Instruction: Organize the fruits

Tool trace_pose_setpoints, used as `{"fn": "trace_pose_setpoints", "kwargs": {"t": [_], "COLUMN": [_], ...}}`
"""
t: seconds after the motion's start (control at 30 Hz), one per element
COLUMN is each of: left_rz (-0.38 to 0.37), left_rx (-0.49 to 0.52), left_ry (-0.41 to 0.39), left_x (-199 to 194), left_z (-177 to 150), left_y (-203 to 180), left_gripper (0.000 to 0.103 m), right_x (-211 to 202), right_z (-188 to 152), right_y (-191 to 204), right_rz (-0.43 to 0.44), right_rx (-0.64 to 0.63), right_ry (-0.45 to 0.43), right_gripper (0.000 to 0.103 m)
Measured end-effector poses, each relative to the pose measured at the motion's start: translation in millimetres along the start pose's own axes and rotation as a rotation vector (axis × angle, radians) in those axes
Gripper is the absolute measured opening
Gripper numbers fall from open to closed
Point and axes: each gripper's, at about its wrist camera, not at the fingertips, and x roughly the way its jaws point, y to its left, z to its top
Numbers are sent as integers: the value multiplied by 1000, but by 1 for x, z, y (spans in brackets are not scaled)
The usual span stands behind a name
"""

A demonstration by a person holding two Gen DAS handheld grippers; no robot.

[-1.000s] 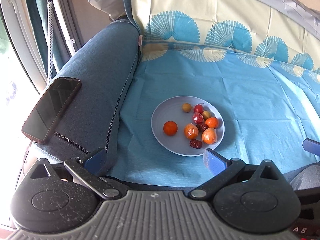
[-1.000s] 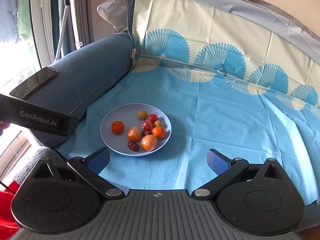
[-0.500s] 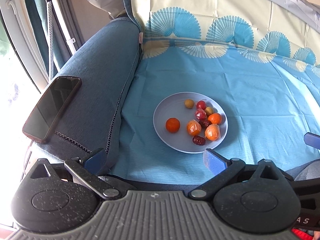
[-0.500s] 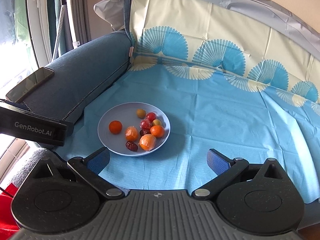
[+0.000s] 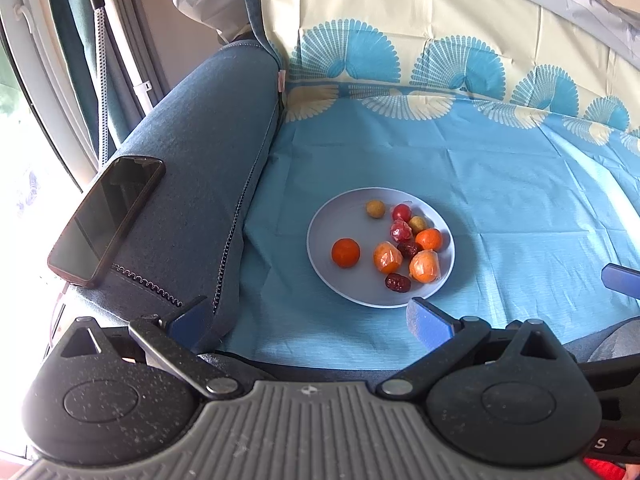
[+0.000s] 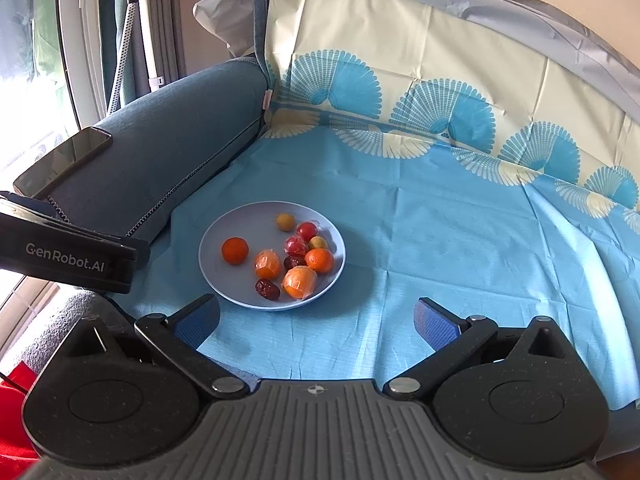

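Note:
A pale grey plate [image 5: 326, 224] [image 6: 224, 232] sits on the blue cloth of a sofa seat. It holds several small fruits: a bare orange [image 5: 345, 252] [image 6: 235, 250] at its left, wrapped oranges [image 5: 387, 257] [image 6: 300, 282], red fruits [image 5: 401, 212] [image 6: 307, 230], dark dates [image 5: 397, 282] [image 6: 267, 289] and yellowish ones [image 5: 375, 208] [image 6: 285, 222]. My left gripper [image 5: 310, 318] is open and empty, just short of the plate's near edge. My right gripper [image 6: 316, 318] is open and empty, near the plate's front right.
A dark phone [image 5: 106, 218] [image 6: 62, 160] lies on the blue sofa armrest [image 5: 192, 184] at the left. The patterned cloth [image 6: 460, 220] covers the seat and backrest. The left gripper's body [image 6: 68, 258] shows at the right wrist view's left edge.
Both grippers have shifted slightly; the plate sits a bit higher and further right in the left view. Nothing on the plate has moved.

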Motion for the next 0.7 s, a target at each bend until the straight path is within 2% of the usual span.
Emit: {"fn": "trace_pose_setpoints", "kwargs": {"t": [0.7], "left_rz": [13], "left_rx": [8], "left_ry": [-1], "left_x": [1], "left_z": [-1], "left_y": [1], "left_gripper": [103], "right_x": [0], "right_z": [0], "right_y": [0], "right_rz": [0], "right_rx": [-4], "right_ry": [-4], "right_gripper": [102]}}
